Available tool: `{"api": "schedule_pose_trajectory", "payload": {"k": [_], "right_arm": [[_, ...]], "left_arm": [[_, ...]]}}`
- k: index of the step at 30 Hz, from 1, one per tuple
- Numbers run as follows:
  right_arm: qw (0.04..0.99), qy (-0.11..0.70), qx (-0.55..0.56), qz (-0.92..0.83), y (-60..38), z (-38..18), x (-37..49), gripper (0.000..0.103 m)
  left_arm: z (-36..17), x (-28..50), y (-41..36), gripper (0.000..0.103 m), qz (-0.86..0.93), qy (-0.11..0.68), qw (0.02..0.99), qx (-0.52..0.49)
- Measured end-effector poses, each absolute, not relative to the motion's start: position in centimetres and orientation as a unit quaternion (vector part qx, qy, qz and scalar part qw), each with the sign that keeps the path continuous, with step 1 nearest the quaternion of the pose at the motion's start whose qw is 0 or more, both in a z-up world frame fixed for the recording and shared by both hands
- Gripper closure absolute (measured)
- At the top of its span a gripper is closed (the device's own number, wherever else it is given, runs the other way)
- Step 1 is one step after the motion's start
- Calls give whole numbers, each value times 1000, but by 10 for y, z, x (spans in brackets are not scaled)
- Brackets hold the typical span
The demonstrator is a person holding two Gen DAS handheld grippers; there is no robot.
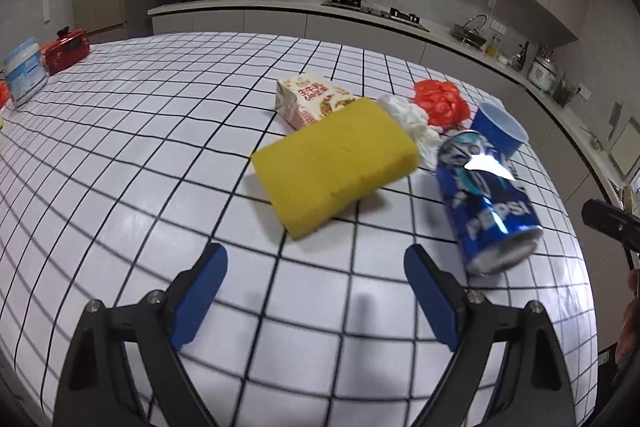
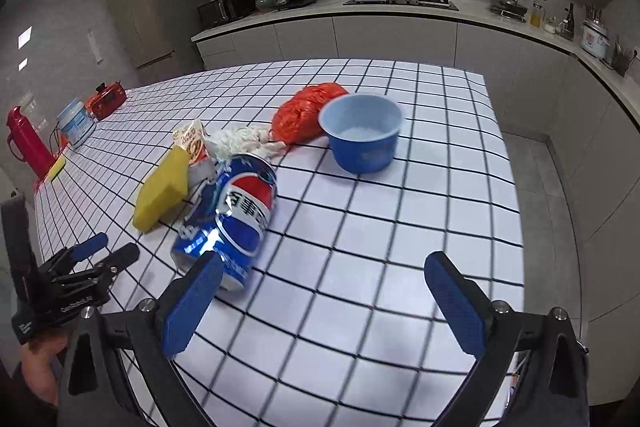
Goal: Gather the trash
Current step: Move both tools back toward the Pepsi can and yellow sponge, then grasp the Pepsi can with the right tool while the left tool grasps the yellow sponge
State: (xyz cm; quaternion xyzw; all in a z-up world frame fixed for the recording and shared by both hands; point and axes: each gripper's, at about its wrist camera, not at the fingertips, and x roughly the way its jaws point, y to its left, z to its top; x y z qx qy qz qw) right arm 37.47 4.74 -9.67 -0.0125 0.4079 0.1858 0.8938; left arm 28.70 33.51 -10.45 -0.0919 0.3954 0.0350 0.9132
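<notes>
- The Pepsi can (image 2: 230, 217) lay on its side on the checked table (image 2: 400, 267), its long axis running from near-left to far-right in the right wrist view, with one end pointing back toward the tongs
- In the same view, the right gripper (image 2: 324, 303) stood wide open and held nothing; its left pad overlapped the near end of the can, though whether it touched could not be told
- The can sat to the left of that gripper's centre line, not between the pads, so a grasp would likely call for a shift to the left
- The left gripper (image 1: 316, 291) was also spread wide and empty, hovering low over bare table; from it the can (image 1: 486, 199) lay ahead and to the right, just beyond its right pad
- By my judgement the right gripper was the nearer of the two to the can
- The yellow sponge (image 1: 336, 167) lay straight ahead of the left gripper, apart from the pads, with its long side slanting near-left to far-right
- Behind the sponge sat a snack carton (image 1: 310, 99), a wad of white tissue (image 1: 412, 123) and a crumpled red bag (image 1: 440, 103), crowded together
- The blue cup (image 2: 360, 131) stood upright at the far right of the cluster, clear of the can; it may serve as the collecting vessel, but that is only a guess
</notes>
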Motion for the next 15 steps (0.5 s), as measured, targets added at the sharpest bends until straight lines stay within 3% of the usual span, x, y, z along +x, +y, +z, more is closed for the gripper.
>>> {"api": "schedule_pose_trajectory", "payload": {"k": [10, 15], "right_arm": [[890, 413, -3, 191, 102, -102, 406, 1], [887, 422, -2, 188, 110, -110, 412, 1]], "left_arm": [[-113, 330, 346, 13, -2, 411, 909, -70], [-114, 338, 352, 42, -35, 418, 904, -88]]}}
